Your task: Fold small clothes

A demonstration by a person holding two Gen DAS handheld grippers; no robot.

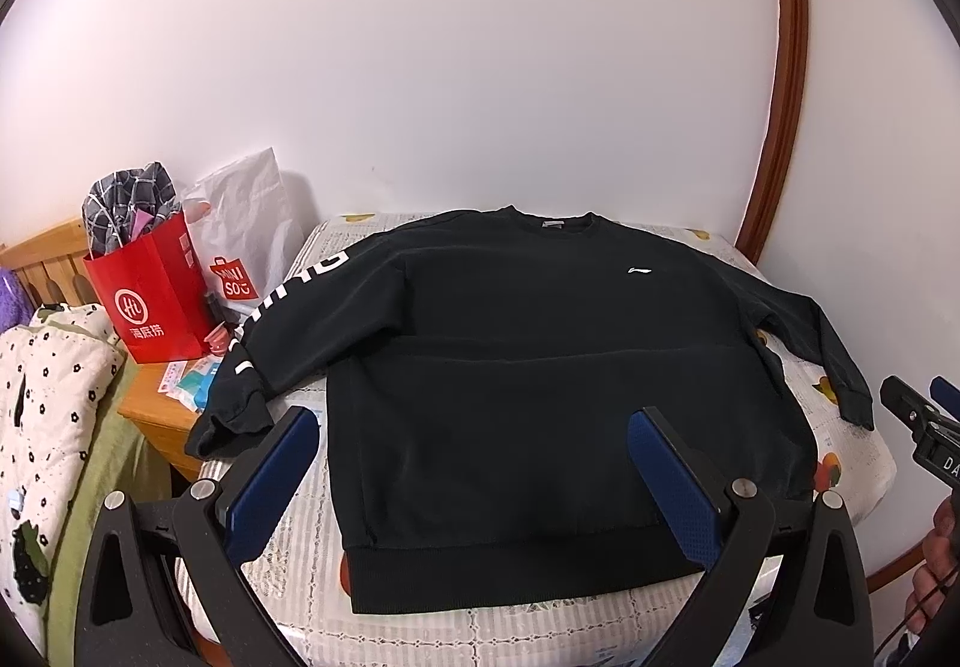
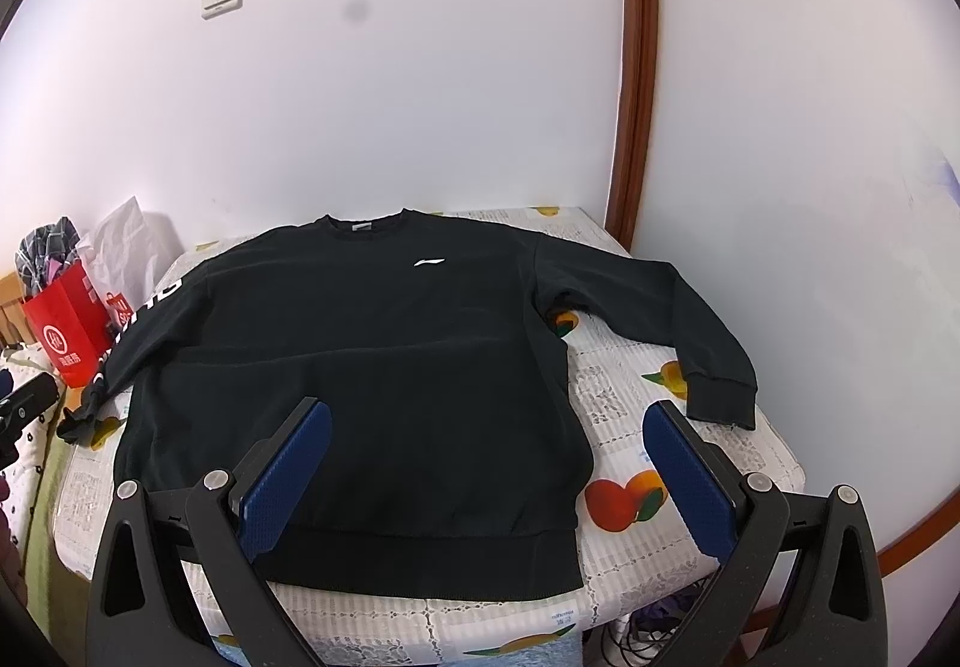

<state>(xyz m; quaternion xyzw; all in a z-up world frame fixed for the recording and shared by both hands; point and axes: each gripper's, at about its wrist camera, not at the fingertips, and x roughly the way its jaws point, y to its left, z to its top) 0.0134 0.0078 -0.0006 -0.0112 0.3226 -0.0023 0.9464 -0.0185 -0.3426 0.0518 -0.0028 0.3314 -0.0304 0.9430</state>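
Note:
A black sweatshirt (image 1: 528, 367) lies flat and face up on a small table with a fruit-print cloth (image 1: 840, 445), both sleeves spread out; the left sleeve with white lettering (image 1: 288, 307) hangs over the table's left edge. It also shows in the right wrist view (image 2: 372, 355). My left gripper (image 1: 474, 427) is open and empty, hovering above the hem's left part. My right gripper (image 2: 486, 421) is open and empty above the hem's right part, its right finger over the cloth (image 2: 630, 385). The right gripper's tip (image 1: 918, 403) shows at the right edge of the left wrist view.
A red paper bag (image 1: 150, 295) and a white shopping bag (image 1: 240, 241) stand on a wooden nightstand (image 1: 156, 415) left of the table. A bed with a floral quilt (image 1: 42, 397) lies further left. White walls and a wooden door frame (image 2: 636, 66) close in behind and to the right.

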